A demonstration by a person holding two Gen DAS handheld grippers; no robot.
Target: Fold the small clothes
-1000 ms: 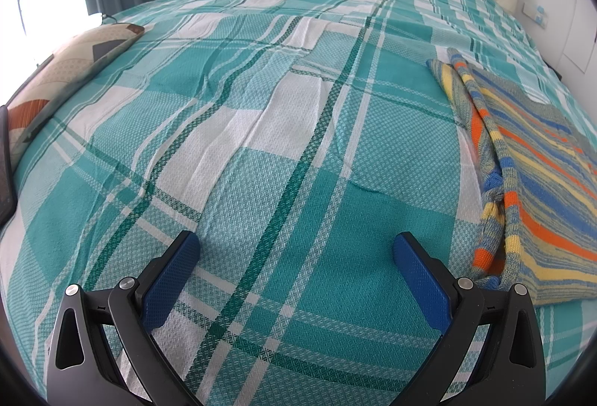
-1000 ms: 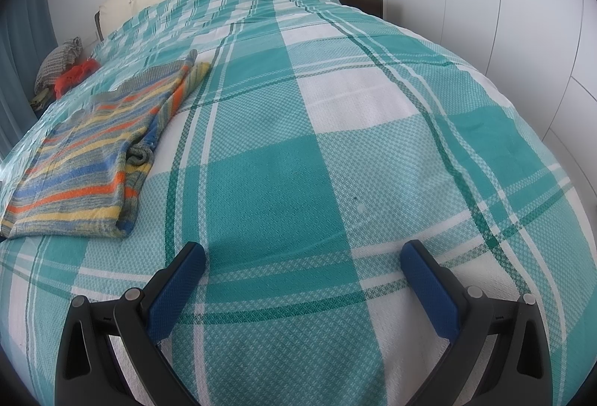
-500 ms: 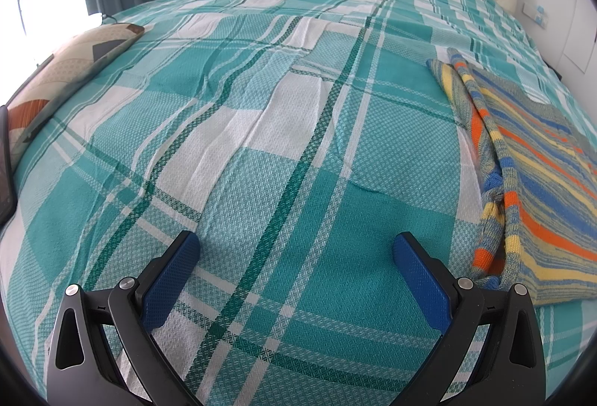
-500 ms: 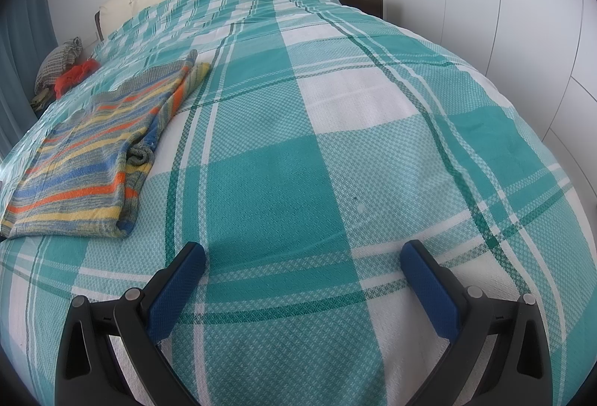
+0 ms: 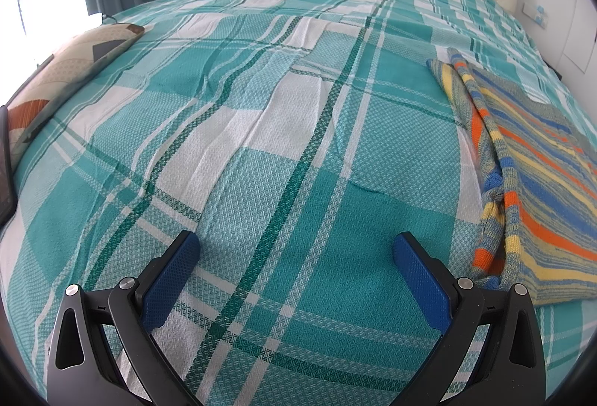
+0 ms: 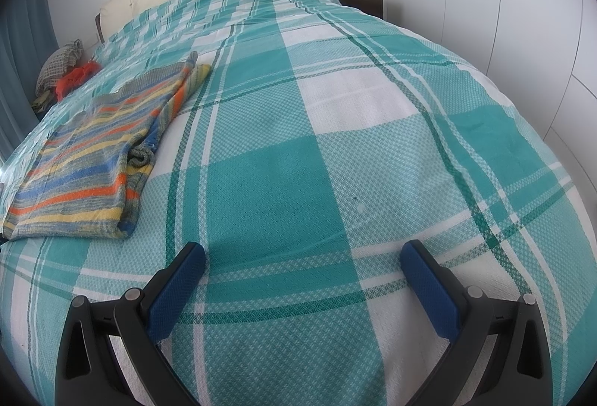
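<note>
Striped knit sweater (image 5: 537,182), folded, is laid flat on the teal plaid bed (image 5: 283,130), right of the left tongs (image 5: 296,256) and left of the right tongs (image 6: 303,262). Both tongs are spread wide, with nothing held.

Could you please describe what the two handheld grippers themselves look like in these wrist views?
The left gripper and the right gripper look alike: two curved black plastic fingers with triangular cut-outs and round silver pivot screws, each tipped with a blue, cross-hatched rubbery pad. No cables, markings, sleeves or hands are visible.
</note>
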